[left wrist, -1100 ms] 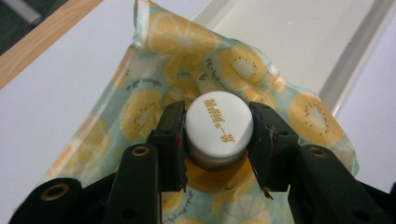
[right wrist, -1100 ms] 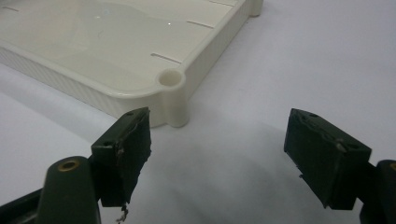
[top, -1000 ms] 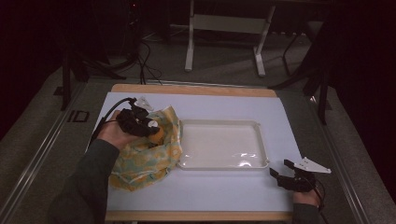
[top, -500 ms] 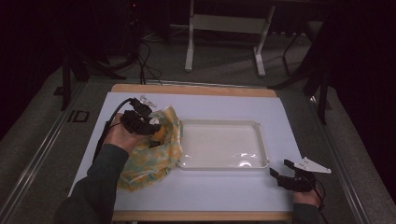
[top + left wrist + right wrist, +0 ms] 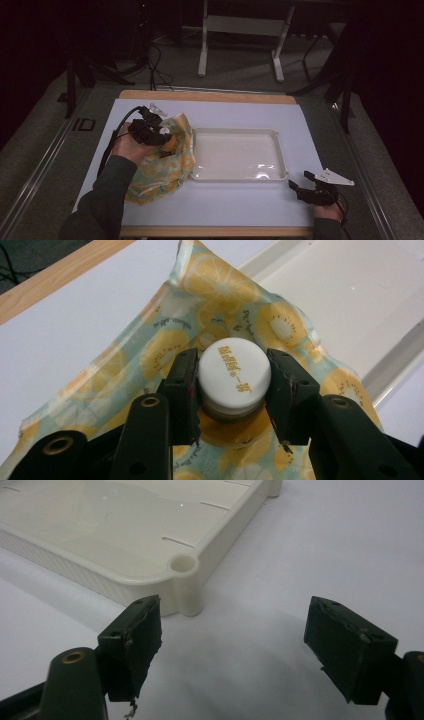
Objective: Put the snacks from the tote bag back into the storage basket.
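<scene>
Left gripper (image 5: pixel 235 390) pinches the white cap (image 5: pixel 235 371) of a bottle inside the fruit-print bag (image 5: pixel 150 355), left of the tray (image 5: pixel 235 176). Right gripper (image 5: pixel 232 645) stands spread, empty, near the tray corner.

Cloth (image 5: pixel 150 345): pale mint green, printed with yellow and orange citrus slices and small dark lettering.
Bottle cap (image 5: pixel 235 371): white, gold lettering across the top; amber-orange below it.
Tray (image 5: pixel 235 155): cream-white, glossy.
Worktop (image 5: pixel 240 112): white sheet, light wooden edge.
Left claw (image 5: pixel 235 390), right claw (image 5: pixel 235 645): black, brass-coloured rivets.
</scene>
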{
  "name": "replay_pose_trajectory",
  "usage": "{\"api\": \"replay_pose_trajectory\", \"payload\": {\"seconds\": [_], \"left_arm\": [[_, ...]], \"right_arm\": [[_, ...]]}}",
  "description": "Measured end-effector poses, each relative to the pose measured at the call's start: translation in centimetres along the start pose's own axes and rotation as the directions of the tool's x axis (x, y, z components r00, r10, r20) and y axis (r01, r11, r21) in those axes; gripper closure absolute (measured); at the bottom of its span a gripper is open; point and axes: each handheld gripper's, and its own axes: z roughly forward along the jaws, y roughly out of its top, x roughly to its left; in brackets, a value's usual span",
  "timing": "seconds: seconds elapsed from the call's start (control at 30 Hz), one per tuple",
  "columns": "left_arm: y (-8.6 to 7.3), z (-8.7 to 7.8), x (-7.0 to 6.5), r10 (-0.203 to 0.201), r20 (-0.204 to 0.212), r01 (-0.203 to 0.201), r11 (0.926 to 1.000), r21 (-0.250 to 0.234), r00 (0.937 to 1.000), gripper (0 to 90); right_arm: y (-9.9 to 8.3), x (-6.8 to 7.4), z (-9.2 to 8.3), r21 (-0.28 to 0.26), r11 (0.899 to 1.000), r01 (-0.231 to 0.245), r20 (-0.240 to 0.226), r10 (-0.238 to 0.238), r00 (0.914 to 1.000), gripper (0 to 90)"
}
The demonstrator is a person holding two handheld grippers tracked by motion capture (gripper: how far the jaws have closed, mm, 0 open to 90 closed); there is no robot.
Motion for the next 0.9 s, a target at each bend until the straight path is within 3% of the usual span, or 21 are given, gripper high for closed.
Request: {"api": "replay_pose_trajectory", "payload": {"seconds": [0.17,0.3,0.4,0.5,0.63,0.77,0.9], "left_arm": [[-0.3,-0.1,0.3,0.047,0.02,-0.047,0.9989,-0.007,0.9987,57.9],[-0.6,0.0,0.7,0.13,0.042,-0.128,0.9911,-0.034,0.9907,54.4],[-0.8,0.0,1.3,0.16,0.066,-0.157,0.9865,-0.047,0.9849,53.8],[-0.9,0.1,1.5,0.165,0.083,-0.16,0.9854,-0.058,0.9829,53.9],[-1.2,0.0,2.3,0.189,0.121,-0.18,0.9801,-0.083,0.9745,53.9],[-1.3,-0.1,2.6,0.232,0.147,-0.224,0.9722,-0.068,0.9616,54.4],[-1.1,-0.1,3.1,0.262,0.179,-0.25,0.9645,-0.083,0.9484,56.4]], "right_arm": [[0.0,0.0,0.0,0.0,1.0,0.001,0.001,-0.001,1.0,22.4],[0.0,0.0,0.0,0.002,1.0,-0.001,0.0,0.001,1.0,22.3],[0.0,0.0,0.0,0.003,1.0,-0.001,0.0,0.001,1.0,22.4],[0.0,0.0,0.0,0.002,1.0,-0.002,0.0,0.002,1.0,22.4],[0.0,0.0,0.0,0.002,1.0,-0.001,-0.001,0.001,1.0,22.4],[0.0,0.0,0.0,0.003,1.0,-0.002,-0.001,0.002,1.0,22.3],[0.0,0.0,0.0,0.004,1.0,0.0,-0.002,0.0,1.0,22.3]]}}
